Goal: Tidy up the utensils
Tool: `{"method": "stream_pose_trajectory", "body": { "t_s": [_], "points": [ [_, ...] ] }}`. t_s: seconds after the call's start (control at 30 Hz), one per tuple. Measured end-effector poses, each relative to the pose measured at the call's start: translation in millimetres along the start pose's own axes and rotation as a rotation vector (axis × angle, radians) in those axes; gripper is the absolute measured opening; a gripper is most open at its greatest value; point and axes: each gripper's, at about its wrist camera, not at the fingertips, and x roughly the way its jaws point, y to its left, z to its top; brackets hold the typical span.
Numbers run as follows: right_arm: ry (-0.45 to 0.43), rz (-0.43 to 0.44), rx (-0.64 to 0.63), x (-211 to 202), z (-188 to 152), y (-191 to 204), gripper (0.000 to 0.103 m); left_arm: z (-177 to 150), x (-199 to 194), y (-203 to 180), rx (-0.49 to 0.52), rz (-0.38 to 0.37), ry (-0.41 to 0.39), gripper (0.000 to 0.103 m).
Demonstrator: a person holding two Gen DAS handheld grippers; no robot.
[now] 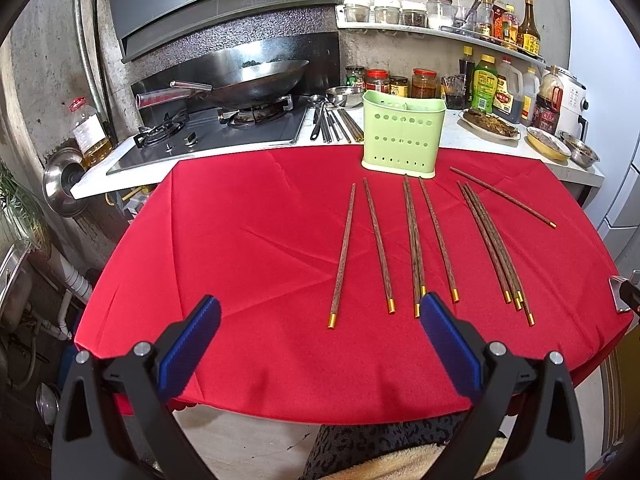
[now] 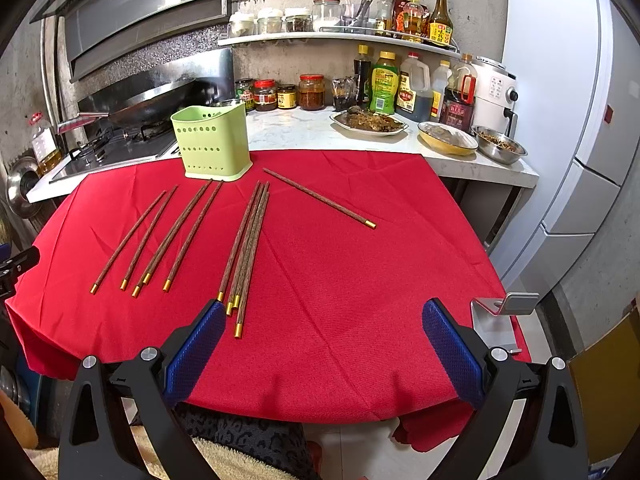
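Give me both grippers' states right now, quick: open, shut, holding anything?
Left gripper: open, holding nothing, above the red cloth short of the chopsticks.
Right gripper: open, holding nothing.

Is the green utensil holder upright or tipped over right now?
Upright. The green utensil holder stands on its base at the far edge of the red tablecloth, open top facing up. The wooden chopsticks lie outside it.
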Motion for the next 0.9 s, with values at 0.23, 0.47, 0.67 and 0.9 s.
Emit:
{"method": "stream_pose_trajectory", "body": {
  "t_s": [0.23,0.47,0.67,0.9],
  "points": [
    [0.0,0.002,0.001,-0.3,-0.5,-1.3,0.097,-0.1,-0.3,1.0,-0.001,0.0,-0.002,0.097],
    [-0.003,0.002,0.001,-0.2,-0.6,-1.9,0.097,-0.8,-0.9,4.0,-0.003,-0.001,-0.004,0.097],
    [-0.002,0.001,0.002,-0.3,-0.4,-2.5,0.097,-1.2,-1.0,4.2,-0.002,-0.002,-0.003,0.097],
    [-0.003,0.002,0.001,-0.4,-0.1,-2.3,0.097,-1.4,-1.3,5.0,-0.001,-0.002,-0.003,0.097]
  ]
}}
